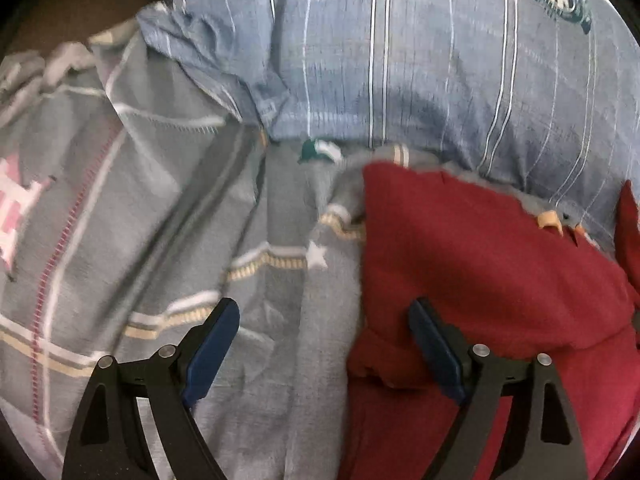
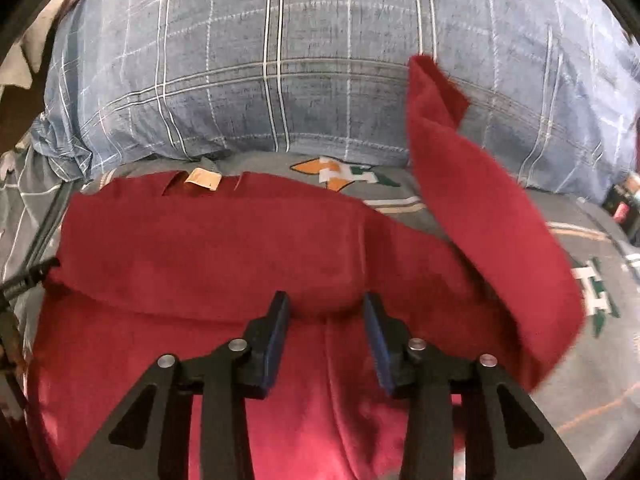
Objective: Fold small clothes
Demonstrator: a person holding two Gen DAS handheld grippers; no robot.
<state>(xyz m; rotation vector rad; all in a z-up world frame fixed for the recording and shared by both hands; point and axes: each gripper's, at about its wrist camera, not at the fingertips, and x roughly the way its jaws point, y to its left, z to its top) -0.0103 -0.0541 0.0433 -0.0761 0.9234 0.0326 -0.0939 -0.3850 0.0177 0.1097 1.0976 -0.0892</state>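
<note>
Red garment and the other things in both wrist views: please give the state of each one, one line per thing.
Red garment: lying on the bed, partly folded, one strip raised off it.
Tan label: exposed at the far edge.
Blue plaid pillow: resting behind the garment.
Left gripper: fingers wide apart, empty.
Right gripper: fingers apart, gripping nothing.

We see a bedroom in a home: a blue checked pillow [image 2: 280,80] at twelve o'clock lies on a grey patterned bedsheet [image 1: 260,360], with dark wooden furniture [image 1: 100,4] at eleven o'clock.
</note>
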